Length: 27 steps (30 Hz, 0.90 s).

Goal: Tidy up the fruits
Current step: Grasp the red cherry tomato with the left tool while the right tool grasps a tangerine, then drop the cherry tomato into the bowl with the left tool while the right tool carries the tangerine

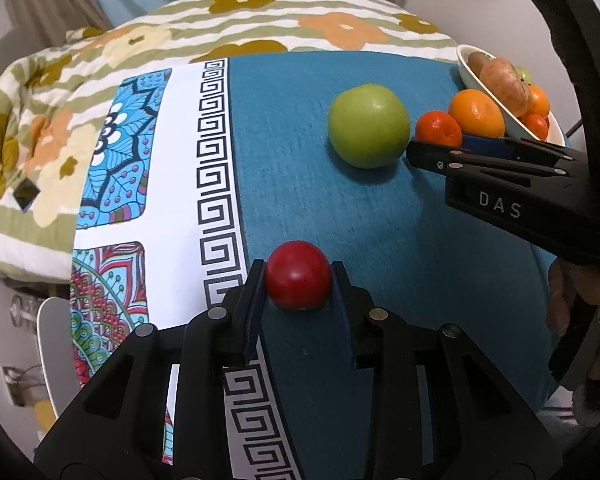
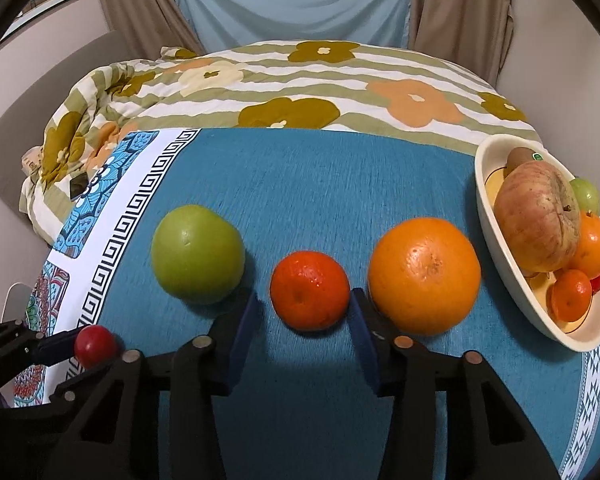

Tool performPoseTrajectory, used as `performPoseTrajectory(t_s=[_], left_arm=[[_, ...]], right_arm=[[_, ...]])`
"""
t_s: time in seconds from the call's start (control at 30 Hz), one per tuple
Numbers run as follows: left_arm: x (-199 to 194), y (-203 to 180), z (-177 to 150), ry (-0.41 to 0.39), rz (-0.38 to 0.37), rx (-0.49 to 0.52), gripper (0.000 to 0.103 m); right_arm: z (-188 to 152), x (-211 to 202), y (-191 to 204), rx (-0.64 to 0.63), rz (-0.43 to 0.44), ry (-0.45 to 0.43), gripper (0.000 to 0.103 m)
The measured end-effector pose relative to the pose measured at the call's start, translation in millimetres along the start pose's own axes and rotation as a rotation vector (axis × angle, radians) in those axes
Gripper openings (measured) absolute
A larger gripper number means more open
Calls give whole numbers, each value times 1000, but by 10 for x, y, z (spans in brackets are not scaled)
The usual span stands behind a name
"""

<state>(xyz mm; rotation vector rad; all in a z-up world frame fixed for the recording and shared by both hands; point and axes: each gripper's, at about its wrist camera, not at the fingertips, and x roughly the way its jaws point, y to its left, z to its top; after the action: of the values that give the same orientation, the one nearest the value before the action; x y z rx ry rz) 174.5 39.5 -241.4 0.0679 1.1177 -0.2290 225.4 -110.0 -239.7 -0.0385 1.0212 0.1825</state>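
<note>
Though small — glossy red fruit (image 1: 298,275)

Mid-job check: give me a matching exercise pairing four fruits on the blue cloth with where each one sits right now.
Column one:
1. small round red fruit
2. small deep-orange mandarin
3. large green apple
4. large orange

Column two:
A. free on the cloth, nearest the cream bowl
B. clamped in the left gripper
C. free on the cloth, at the far left of the row of three
D. between the right gripper's fingers

Pairs: 1-B, 2-D, 3-C, 4-A
</note>
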Motion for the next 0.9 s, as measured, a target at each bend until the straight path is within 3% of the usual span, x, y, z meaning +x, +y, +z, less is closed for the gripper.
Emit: performPoseTrajectory(t_s=[0.07, 0.47, 0.9], left_arm=[[-7, 9, 0, -1, 1, -4, 36], [-177, 53, 87, -32, 30, -29, 36], [-603, -270, 427, -111, 37, 0, 36]], right_arm=[[6, 13, -2, -1, -10, -1, 36], [33, -139, -28, -5, 20, -16, 35], [131, -762, -256, -19, 73, -81, 35]])
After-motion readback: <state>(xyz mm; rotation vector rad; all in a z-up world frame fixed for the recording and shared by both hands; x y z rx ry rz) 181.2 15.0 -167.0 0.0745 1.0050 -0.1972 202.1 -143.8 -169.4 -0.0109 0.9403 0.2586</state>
